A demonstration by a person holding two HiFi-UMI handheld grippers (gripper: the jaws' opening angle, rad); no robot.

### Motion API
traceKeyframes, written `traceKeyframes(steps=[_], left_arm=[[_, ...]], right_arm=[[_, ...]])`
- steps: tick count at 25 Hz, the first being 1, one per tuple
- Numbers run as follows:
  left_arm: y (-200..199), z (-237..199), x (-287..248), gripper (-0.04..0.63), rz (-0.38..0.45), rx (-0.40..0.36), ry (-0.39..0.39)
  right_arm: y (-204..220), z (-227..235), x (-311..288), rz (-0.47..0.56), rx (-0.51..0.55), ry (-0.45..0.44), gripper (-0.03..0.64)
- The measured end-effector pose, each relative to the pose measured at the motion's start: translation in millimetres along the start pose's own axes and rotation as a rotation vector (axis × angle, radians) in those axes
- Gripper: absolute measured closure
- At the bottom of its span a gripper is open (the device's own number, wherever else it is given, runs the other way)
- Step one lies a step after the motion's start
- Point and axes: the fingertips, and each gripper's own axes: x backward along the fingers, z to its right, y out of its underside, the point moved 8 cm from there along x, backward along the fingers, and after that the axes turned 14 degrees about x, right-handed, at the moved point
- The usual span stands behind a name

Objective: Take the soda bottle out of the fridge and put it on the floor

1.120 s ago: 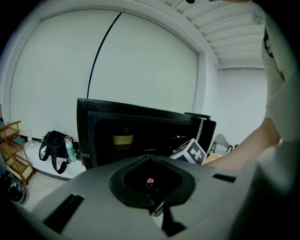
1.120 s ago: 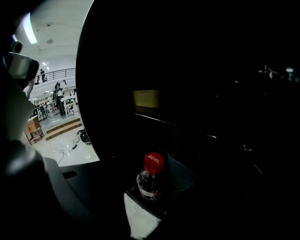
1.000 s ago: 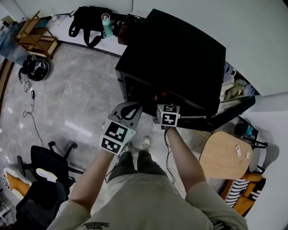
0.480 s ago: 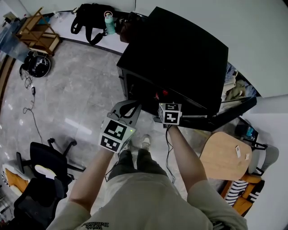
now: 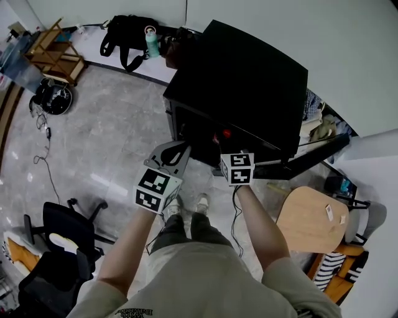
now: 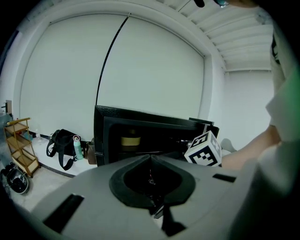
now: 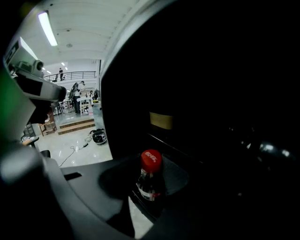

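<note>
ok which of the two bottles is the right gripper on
The red-capped soda bottle, between the jaws of the right gripper, which have just been closing on it. The teal bottle stands far off beside the black bag.

soda bottle [image 7: 151,180] between right gripper [image 7: 153,164] jaws, at fridge [image 5: 249,81] opening | left gripper [image 5: 178,149] left, before fridge

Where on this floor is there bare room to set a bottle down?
Free: the grey floor left of the fridge, between it and the cable. Crowded: the round table right of the fridge, the office chair at lower left, the bag by the wall.
</note>
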Motion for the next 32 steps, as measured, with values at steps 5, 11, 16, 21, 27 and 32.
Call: traceKeyframes(steps=[5, 11, 16, 21, 27, 32], left_arm=[[-12.8, 6.4, 17.1, 0.589, 0.028, -0.022, -0.011], [-20.4, 16.5, 41.0, 0.589, 0.047, -0.060, -0.019], [-26.4, 28.6, 63.1, 0.588, 0.063, -0.063, 0.002], [-37.1, 47.2, 89.7, 0.589, 0.101, -0.112, -0.001], [-42.9, 62.0, 109.9, 0.588, 0.132, -0.129, -0.019], [-41.0, 65.1, 109.1, 0.589, 0.135, -0.125, -0.054]], right_arm=[[-28.3, -4.9, 38.9, 0.047, 0.039, -0.027, 0.502], [-55.5, -16.5, 87.2, 0.086, 0.065, -0.096, 0.502], [-77.8, -22.1, 125.9, 0.133, 0.095, -0.144, 0.502], [-97.3, -24.5, 161.4, 0.165, 0.139, -0.184, 0.502], [-110.3, -30.8, 184.9, 0.179, 0.184, -0.231, 0.502], [-112.7, -31.3, 182.7, 0.194, 0.195, -0.268, 0.502]])
